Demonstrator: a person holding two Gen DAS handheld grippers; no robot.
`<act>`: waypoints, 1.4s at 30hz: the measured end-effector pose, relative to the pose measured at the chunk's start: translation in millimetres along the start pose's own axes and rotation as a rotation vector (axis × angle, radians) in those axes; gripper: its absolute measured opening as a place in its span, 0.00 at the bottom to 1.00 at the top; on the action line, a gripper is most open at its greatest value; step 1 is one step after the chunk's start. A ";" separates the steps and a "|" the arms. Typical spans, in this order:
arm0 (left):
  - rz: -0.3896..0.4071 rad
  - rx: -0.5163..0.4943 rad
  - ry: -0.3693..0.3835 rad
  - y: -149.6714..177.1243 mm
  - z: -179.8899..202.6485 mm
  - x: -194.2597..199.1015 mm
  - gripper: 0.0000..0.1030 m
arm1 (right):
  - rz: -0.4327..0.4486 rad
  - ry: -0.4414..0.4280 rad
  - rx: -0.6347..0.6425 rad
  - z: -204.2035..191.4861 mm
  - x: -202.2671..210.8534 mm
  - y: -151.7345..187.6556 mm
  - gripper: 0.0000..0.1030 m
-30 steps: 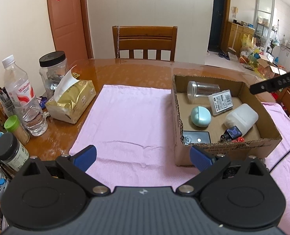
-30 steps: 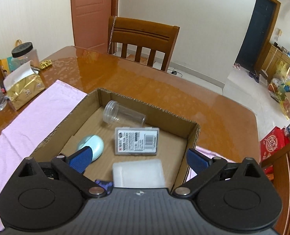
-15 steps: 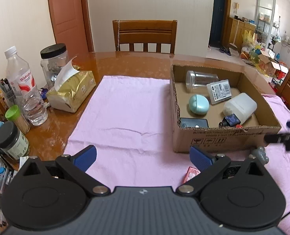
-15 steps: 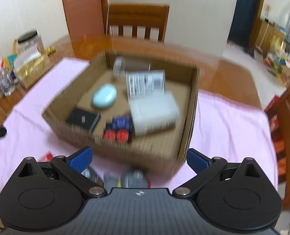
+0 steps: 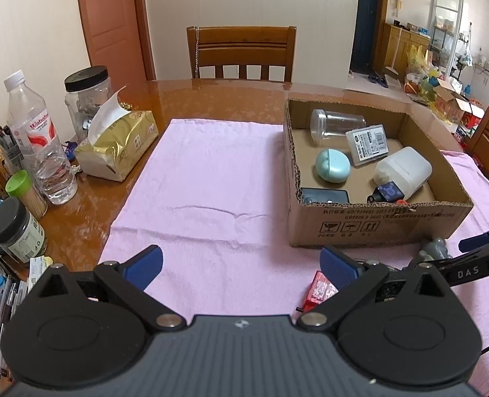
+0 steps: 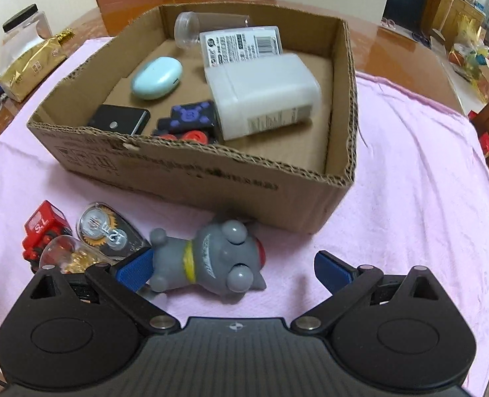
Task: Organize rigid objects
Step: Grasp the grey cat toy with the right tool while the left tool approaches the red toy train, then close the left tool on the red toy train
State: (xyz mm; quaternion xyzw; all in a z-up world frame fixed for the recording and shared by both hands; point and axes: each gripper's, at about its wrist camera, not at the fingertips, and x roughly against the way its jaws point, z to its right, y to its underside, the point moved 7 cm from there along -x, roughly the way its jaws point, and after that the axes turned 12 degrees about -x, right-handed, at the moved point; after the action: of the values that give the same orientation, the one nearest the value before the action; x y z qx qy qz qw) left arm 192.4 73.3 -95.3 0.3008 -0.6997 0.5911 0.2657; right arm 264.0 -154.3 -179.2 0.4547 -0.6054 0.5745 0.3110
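Grey toy figure (image 6: 211, 261), yellow-collared and red-nosed, lies at lower centre before our cardboard box (image 6: 211, 178); our right gripper (image 6: 232, 269) gapes wide around it, left gripper (image 5: 241, 263) wide and empty.

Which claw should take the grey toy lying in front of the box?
Right claw: open, with the grey toy lying between its fingers. Left claw is open over bare pink cloth, farther from the toy.
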 end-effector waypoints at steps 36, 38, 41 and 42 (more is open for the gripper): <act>-0.069 -0.170 0.133 20.1 40.7 -24.5 0.98 | 0.037 0.097 0.012 21.3 24.4 17.4 0.73; -0.073 -0.210 0.164 26.2 49.4 -29.7 0.97 | 0.027 0.090 -0.012 26.0 22.0 20.6 0.76; -0.091 -0.257 0.201 35.3 58.8 -38.7 0.94 | 0.034 0.076 -0.026 30.4 23.6 25.8 0.94; -0.094 -0.266 0.210 37.7 60.9 -41.1 0.93 | 0.039 0.072 -0.025 31.9 25.5 28.9 0.98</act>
State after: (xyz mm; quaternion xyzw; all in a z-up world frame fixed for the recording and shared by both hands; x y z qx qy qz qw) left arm 191.6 22.1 -160.1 0.2321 -0.7253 0.5082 0.4022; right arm 232.4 -192.5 -172.8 0.4180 -0.6097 0.5887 0.3270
